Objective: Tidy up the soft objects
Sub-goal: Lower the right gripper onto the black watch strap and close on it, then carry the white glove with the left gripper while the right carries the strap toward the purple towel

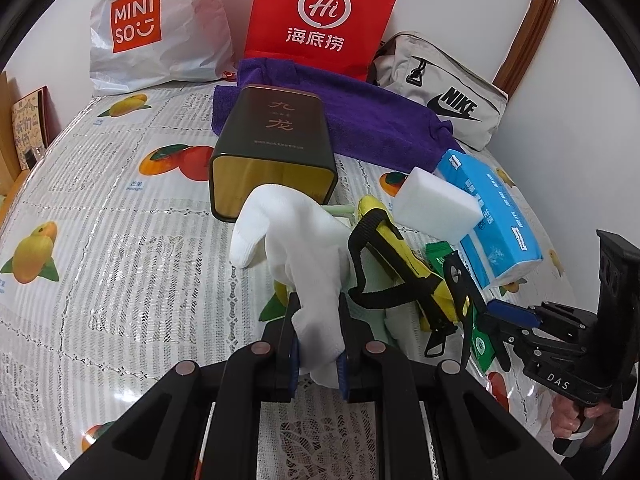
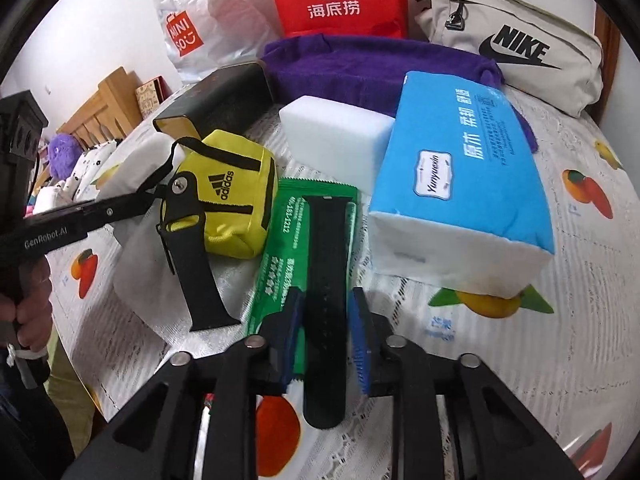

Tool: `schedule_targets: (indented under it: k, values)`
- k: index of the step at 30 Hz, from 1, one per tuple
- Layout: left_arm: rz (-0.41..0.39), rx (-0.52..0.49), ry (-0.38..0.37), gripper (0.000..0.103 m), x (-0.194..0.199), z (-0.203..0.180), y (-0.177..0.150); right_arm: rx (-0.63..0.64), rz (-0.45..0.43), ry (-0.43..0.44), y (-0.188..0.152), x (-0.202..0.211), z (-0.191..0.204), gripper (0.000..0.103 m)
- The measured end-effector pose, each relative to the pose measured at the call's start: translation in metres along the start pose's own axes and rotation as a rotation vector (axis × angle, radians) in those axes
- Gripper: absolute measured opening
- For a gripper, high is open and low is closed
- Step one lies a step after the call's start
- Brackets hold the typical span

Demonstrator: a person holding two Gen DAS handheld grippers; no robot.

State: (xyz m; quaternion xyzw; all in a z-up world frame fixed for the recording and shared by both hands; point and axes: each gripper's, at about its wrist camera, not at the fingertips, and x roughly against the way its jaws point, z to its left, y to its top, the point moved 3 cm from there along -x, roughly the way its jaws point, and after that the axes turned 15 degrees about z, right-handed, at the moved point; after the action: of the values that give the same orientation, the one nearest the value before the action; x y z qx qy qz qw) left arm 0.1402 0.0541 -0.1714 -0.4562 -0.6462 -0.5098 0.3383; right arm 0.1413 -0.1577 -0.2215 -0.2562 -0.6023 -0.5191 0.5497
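Note:
My left gripper [image 1: 318,334] is shut on a white glove [image 1: 296,248] and holds it above the table, in front of a dark tin [image 1: 276,140] lying on its side with its open end facing me. My right gripper [image 2: 326,312] straddles a black watch strap [image 2: 326,280] that lies on a green packet [image 2: 280,260]; its jaws stand a little wider than the strap. A second black strap [image 2: 192,248] lies beside a yellow Adidas pouch [image 2: 232,196]. A white sponge block [image 2: 336,140], a blue tissue pack [image 2: 460,176] and a purple towel [image 1: 360,120] lie behind.
A Miniso bag [image 1: 144,24], a red paper bag [image 1: 320,12] and a beige Nike bag [image 1: 444,92] stand at the back against the wall. The table has a fruit-print cover [image 1: 100,200]. A wooden bed frame [image 2: 104,108] is at the left.

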Motion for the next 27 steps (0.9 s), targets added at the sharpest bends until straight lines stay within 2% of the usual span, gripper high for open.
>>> schedule_targets:
  k: [2,4,8,13,19,27]
  values:
    - [-0.001,-0.002,0.003,0.014,0.000,0.000,0.000,-0.003,-0.008,-0.009,0.002,-0.002,0.001,0.027]
    - [0.000,0.002,-0.003,0.014,0.000,0.000,0.000,0.014,-0.016,-0.043,0.004,-0.002,0.006,0.021]
    - [0.002,0.000,-0.005,0.014,0.003,0.001,0.001,-0.005,-0.004,-0.034,0.002,0.005,0.002,0.021]
    - [-0.011,-0.020,-0.002,0.014,0.011,-0.003,0.002,0.003,-0.009,-0.066,-0.005,0.021,0.000,0.021]
    - [-0.007,-0.022,0.009,0.014,0.012,-0.005,0.000,-0.012,0.045,-0.097,-0.019,0.013,-0.008,0.023]
    - [0.001,-0.016,0.010,0.014,0.012,-0.004,-0.002,0.011,0.031,-0.112,-0.025,0.010,-0.004,0.025]
